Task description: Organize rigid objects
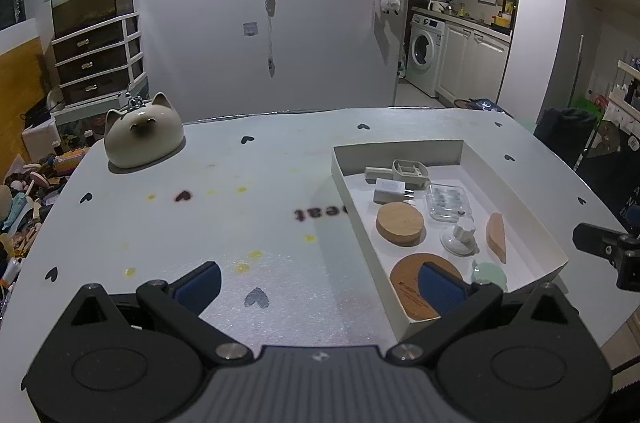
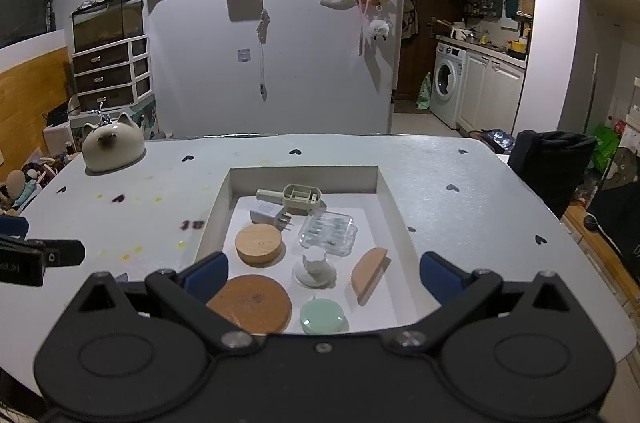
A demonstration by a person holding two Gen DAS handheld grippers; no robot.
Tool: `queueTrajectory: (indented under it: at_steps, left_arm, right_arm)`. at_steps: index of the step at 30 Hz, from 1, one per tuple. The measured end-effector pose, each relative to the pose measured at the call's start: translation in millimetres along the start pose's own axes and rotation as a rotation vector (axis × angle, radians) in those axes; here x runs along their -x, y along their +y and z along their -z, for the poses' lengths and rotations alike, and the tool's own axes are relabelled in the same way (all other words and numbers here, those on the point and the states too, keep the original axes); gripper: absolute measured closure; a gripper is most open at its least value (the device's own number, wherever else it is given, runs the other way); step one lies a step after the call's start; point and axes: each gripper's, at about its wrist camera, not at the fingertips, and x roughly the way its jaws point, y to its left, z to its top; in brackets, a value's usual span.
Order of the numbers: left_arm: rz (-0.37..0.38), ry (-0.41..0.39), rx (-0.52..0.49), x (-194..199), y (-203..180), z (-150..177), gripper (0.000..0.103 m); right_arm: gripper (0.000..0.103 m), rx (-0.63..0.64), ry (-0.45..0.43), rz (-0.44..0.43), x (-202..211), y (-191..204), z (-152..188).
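A white cardboard tray (image 2: 236, 191) (image 1: 516, 179) on the table holds several rigid items: a cork coaster (image 2: 252, 303), a round wooden lid (image 2: 259, 245), a white suction knob (image 2: 314, 267), a mint green disc (image 2: 322, 317), a half-round wood piece (image 2: 368, 273), a clear plastic case (image 2: 328, 231), a white charger plug (image 2: 270, 215) and a beige scoop (image 2: 300, 198). My right gripper (image 2: 324, 275) hangs open just above the tray's near end with nothing between its fingers. My left gripper (image 1: 320, 285) is open over the table left of the tray, its right finger over the coaster (image 1: 408, 283).
A cream cat-shaped ceramic pot (image 1: 142, 133) (image 2: 112, 145) stands at the table's far left corner. The white table cover (image 1: 240, 207) has small heart prints and yellow stains. A dark chair back (image 2: 554, 159) stands beyond the right edge. Clutter lies on the floor at left.
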Motion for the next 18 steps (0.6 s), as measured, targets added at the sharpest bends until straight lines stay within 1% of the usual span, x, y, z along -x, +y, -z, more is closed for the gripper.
queueTrajectory:
  at_steps: [18]
  left_arm:
    - [0.006,-0.006,-0.003,1.8,0.5,0.1,0.0]
  right_arm:
    - [0.0,-0.004,-0.005,0.004,2.8,2.8,-0.1]
